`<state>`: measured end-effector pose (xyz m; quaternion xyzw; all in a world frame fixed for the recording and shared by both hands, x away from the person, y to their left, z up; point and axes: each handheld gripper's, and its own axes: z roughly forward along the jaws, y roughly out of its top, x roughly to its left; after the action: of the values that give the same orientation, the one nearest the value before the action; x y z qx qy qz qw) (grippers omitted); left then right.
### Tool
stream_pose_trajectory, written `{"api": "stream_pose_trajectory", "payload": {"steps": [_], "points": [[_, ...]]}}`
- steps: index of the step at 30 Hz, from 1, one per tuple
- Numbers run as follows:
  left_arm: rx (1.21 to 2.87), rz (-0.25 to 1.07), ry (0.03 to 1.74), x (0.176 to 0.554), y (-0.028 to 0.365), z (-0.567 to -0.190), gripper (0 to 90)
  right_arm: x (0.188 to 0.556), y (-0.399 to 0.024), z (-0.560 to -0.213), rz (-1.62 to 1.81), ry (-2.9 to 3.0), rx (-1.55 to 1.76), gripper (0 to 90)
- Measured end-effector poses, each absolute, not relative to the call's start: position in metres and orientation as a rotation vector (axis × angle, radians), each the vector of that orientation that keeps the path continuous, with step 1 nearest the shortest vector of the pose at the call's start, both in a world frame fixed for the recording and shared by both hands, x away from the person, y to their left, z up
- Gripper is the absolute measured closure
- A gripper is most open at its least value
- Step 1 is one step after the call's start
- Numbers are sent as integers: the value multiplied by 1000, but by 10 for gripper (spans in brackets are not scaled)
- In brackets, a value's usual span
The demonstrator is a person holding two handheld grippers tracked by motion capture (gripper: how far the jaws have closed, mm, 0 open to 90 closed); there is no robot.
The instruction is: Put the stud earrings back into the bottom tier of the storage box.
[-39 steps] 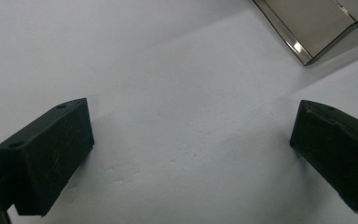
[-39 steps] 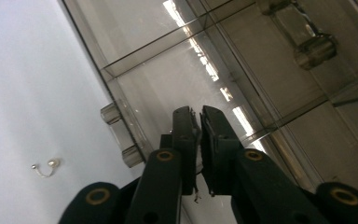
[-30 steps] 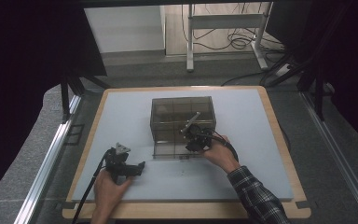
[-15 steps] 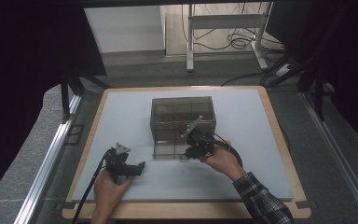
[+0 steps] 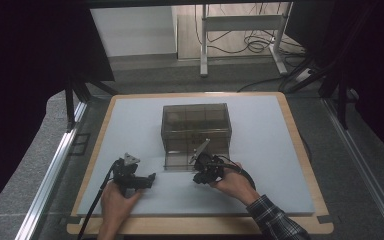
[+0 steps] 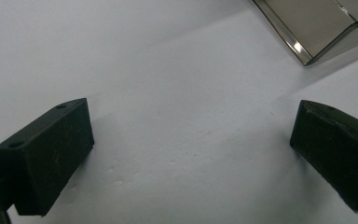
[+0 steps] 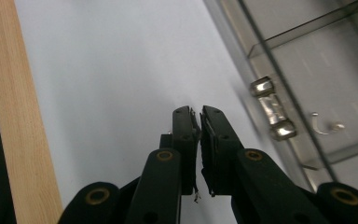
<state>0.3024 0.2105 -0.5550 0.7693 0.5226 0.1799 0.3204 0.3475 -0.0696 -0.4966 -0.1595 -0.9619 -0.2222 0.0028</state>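
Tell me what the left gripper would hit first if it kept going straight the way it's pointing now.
Probably nothing soon: the left gripper, jaws wide apart, points across bare white table surface. The smoky clear box sits off to one side of that line, so it might pass by; depth is unclear.

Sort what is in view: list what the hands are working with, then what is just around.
In play:
- smoky transparent plastic box with a metal latch
- right gripper, jaws together near the box front
- left gripper, jaws apart over the white mat

Around:
- wooden table edge
- desk frame and cables beyond
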Motion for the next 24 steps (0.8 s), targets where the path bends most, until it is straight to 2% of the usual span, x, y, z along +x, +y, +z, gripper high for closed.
{"api": "stream_pose_trajectory", "payload": {"steps": [11, 15, 24], "points": [[2021, 473, 1373, 302, 211, -555, 0, 343, -60, -509, -659, -3055, -472, 819], [2021, 473, 1373, 302, 211, -555, 0, 340, -59, -509, -651, -3085, -462, 851], [2022, 473, 1373, 302, 211, -555, 0, 345, -61, -506, -652, -3043, -493, 855]]}}
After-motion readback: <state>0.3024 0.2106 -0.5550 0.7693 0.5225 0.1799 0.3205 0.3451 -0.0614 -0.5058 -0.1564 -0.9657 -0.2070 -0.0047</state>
